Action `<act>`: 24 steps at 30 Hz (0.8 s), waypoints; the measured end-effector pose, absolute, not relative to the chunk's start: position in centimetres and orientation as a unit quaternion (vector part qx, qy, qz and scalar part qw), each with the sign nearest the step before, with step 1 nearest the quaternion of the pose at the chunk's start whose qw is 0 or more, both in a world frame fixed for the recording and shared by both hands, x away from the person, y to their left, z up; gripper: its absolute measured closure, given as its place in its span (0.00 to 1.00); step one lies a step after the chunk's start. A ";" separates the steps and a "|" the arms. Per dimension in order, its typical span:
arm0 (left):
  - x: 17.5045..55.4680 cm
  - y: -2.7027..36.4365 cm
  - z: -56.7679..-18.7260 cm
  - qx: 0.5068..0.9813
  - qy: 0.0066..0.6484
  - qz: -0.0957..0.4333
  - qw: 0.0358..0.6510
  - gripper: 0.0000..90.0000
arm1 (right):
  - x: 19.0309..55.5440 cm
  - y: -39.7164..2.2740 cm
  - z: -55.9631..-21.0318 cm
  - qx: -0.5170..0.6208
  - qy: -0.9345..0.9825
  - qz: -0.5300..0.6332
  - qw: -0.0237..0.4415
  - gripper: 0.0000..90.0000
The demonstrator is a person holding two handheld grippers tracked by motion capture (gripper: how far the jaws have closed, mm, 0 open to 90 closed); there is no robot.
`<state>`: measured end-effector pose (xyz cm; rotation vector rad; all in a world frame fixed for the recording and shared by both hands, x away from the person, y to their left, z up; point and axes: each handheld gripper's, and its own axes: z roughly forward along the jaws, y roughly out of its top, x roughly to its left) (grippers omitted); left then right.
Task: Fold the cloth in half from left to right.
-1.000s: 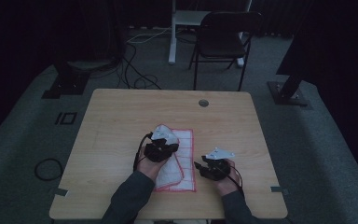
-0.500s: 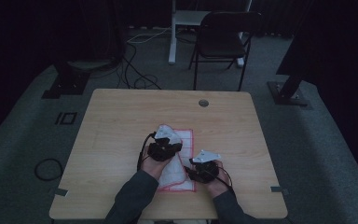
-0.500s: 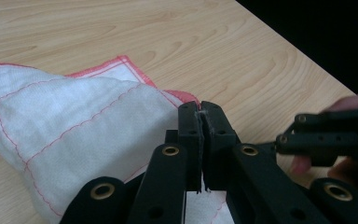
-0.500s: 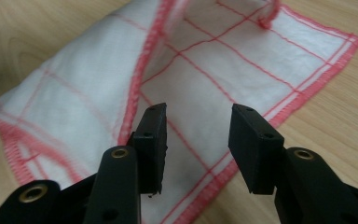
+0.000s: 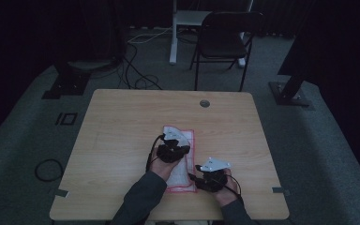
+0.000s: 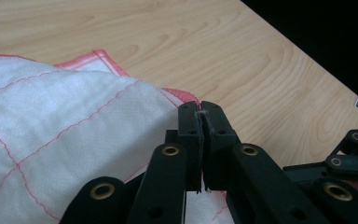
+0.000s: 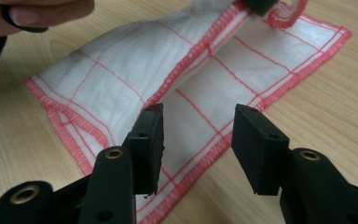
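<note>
Over to the wooden bench (image 5: 122, 122): near its front edge, a little right of the middle, a white cloth (image 5: 182, 174) with red stitched lines and a red hem, lying lengthwise from front to back. On top of it, the left gripper (image 5: 172, 137), jaws pressed tight together and pinching a raised fold of that cloth. Seen close in the left gripper view: left gripper (image 6: 200, 109) with white threads caught in the seam between the pads, cloth (image 6: 65, 121) billowing up to the left of the jaws, bare bench (image 6: 214, 42) beyond. Just beside the cloth's front right corner, the right gripper (image 5: 193, 178), turned towards the hem. From the right gripper view: right gripper (image 7: 198, 135) with jaws about half apart, just opened a shade further, gripping nothing, hovering above the near red hem with the cloth (image 7: 121, 70) under and ahead of the gap. Farther back there, one layer folded over and lifted at the far end, pinned by the left gripper (image 7: 261, 3), with the left hand (image 7: 37, 11) up at the top left. Bottom layer flat on the wood, hem squarely along the bench's front edge.
</note>
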<state>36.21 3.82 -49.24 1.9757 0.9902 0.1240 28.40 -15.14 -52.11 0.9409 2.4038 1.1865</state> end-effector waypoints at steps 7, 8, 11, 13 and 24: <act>35.8 3.2 -50.1 0.809 0.389 0.053 0.438 0.85 | 28.7 -15.6 -52.4 0.338 0.837 0.399 0.160 0.59; 35.7 3.3 -50.1 0.809 0.389 0.052 0.438 0.84 | 28.8 -15.7 -52.5 0.339 0.837 0.396 0.164 0.59; 34.9 3.5 -49.8 0.814 0.378 0.056 0.437 0.83 | 29.1 -16.1 -52.5 0.351 0.833 0.391 0.171 0.59; 34.1 3.7 -49.6 0.817 0.369 0.058 0.439 0.83 | 29.4 -16.4 -52.4 0.358 0.830 0.390 0.176 0.60; 30.2 3.7 -50.1 0.825 0.346 0.046 0.445 0.81 | 31.1 -17.2 -51.9 0.381 0.816 0.388 0.198 0.61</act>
